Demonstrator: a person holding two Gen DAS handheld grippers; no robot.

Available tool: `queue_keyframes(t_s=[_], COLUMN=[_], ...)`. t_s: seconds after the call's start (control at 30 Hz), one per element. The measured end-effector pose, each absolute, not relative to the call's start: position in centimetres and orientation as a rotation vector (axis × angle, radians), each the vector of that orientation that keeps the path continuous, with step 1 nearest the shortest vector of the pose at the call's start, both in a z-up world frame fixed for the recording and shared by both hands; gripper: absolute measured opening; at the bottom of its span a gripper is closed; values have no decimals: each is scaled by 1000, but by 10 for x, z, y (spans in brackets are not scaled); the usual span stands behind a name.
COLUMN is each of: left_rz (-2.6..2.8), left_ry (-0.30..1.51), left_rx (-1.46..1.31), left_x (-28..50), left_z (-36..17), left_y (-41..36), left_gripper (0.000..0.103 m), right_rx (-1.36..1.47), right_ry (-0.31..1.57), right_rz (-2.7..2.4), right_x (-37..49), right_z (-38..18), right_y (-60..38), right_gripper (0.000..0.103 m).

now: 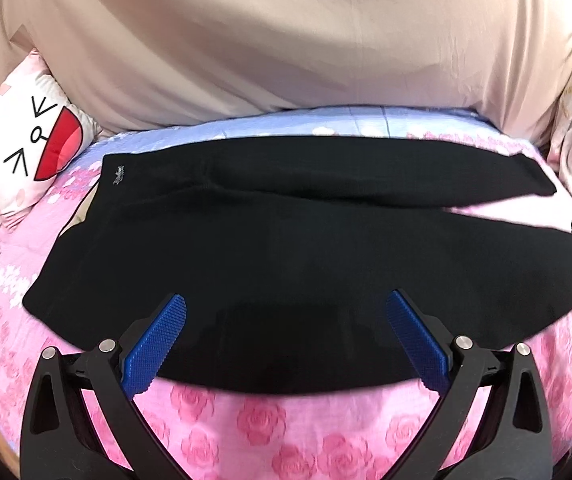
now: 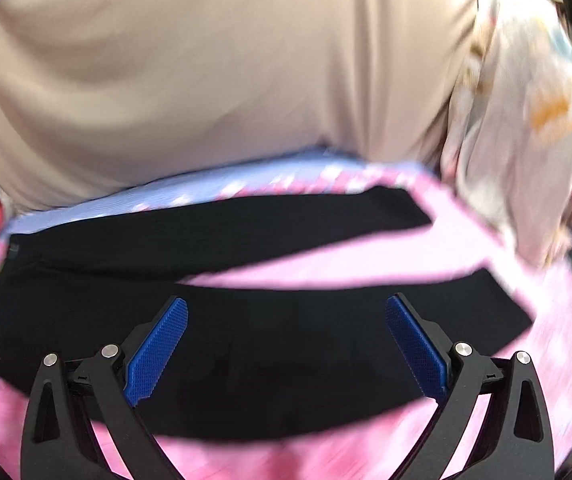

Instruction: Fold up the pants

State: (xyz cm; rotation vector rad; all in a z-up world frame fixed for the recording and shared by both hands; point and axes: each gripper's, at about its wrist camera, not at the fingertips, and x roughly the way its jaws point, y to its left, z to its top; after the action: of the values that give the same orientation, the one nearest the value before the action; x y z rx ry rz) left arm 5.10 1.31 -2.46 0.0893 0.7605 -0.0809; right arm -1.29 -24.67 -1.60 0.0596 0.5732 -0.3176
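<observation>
Pants (image 1: 269,248) flat on pink rose bedspread (image 1: 261,428)

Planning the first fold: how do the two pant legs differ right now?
The far leg lies toward the blue strip of the bedspread; the near leg lies closest to the right gripper, under its open fingers. They spread apart toward the cuffs, leaving a pink wedge between. Both are black, flat and joined at the waist.

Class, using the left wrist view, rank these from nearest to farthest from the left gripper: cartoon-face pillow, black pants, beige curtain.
From the left gripper:
1. Black pants, directly beneath its open fingers.
2. Cartoon-face pillow, far left.
3. Beige curtain, behind the bed.
</observation>
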Motion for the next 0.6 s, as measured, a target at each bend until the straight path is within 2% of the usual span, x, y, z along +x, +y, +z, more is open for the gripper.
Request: queue_keyframes(t_s=[0.1, 0.27, 0.4, 0.6], left_rz=[-62, -8, 5, -23], left_ry=[733, 762, 781, 791], left_rx=[87, 89, 113, 127], left_x=[63, 93, 112, 134], left_z=[-23, -32, -41, -51], left_y=[16, 15, 8, -4], left_gripper=[98, 98, 98, 98], right_rx=[2, 112, 23, 78], right_ry=[663, 783, 805, 928], right_rz=[-347, -423, -475, -456], right_x=[32, 119, 172, 229], right_z=[-20, -25, -34, -64], right_y=[-300, -412, -452, -495], right_gripper=[98, 97, 97, 97])
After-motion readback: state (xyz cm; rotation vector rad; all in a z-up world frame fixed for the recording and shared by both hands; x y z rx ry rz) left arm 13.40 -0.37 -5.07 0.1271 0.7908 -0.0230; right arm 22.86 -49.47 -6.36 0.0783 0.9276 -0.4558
